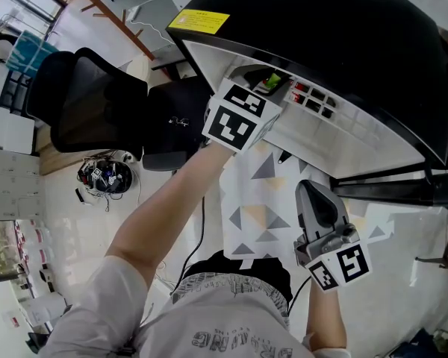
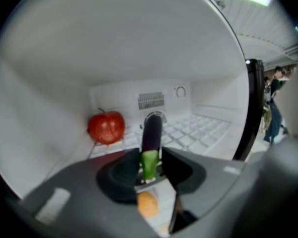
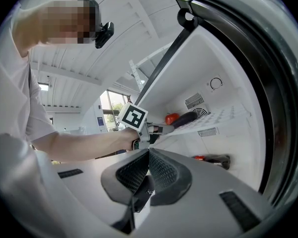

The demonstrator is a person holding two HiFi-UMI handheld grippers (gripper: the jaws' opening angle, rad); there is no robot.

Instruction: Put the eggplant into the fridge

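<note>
Left gripper view: our left gripper's (image 2: pixel 150 170) jaws are opening around the eggplant's (image 2: pixel 151 135) green stem, and its purple body lies ahead on the fridge shelf (image 2: pixel 198 130). We should spread fully, then back straight out, clear of the apple (image 2: pixel 106 127) ahead-left. The right gripper's (image 3: pixel 148 170) jaws are pressed together, empty.

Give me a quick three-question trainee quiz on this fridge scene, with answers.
1. True or false: the right gripper holds the eggplant.
2. What lies beside the eggplant on the shelf? A) red fruit B) bottle C) egg
3. Which end of the eggplant is between the left gripper's fingers?
Key: 1 false, it is shut and empty. 2 A. 3 The green stem end; those fingers are opening.
</note>
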